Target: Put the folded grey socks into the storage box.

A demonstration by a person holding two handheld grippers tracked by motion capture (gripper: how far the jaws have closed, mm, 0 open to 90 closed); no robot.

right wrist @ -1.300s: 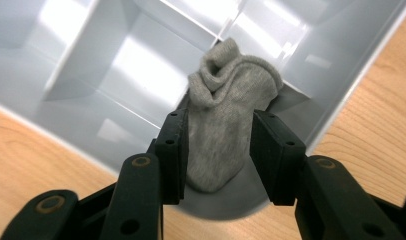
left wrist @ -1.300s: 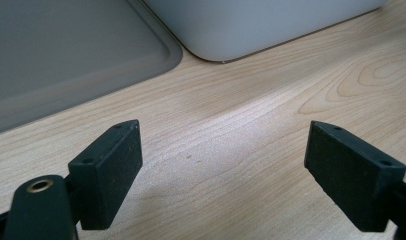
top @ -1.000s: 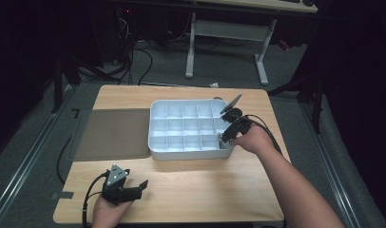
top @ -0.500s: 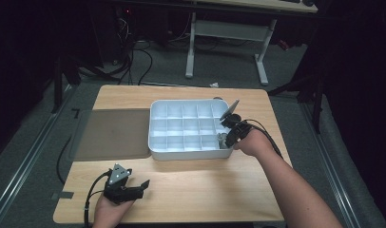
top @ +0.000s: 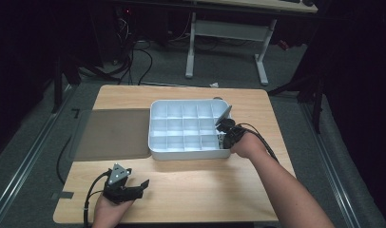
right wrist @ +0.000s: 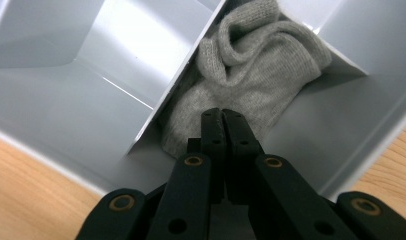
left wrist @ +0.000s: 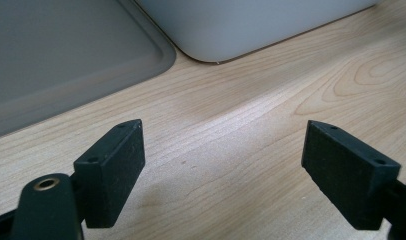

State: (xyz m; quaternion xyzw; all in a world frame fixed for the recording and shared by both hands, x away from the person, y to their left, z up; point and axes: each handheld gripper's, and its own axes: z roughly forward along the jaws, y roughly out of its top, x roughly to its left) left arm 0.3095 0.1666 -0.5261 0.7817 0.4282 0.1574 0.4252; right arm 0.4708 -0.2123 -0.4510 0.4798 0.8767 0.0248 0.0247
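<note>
The right claw (right wrist: 222,116) has just been closing and its jaws now meet tip to tip, pointing down into the near right compartment of the white tray (top: 181,153). A grey knitted sock (right wrist: 251,75) lies bunched in that compartment right at the tips; whether any fabric is pinched cannot be told. The left claw (left wrist: 223,165) hangs wide open and empty above the wooden surface (top: 191,185), near the tray's near left corner

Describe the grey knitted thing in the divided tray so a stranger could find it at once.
On the light wooden table sits a white plastic tray with a grid of compartments. In its near right corner compartment, by the right claw, lies a bunched grey knitted cloth. The neighbouring compartments look bare white.
</note>
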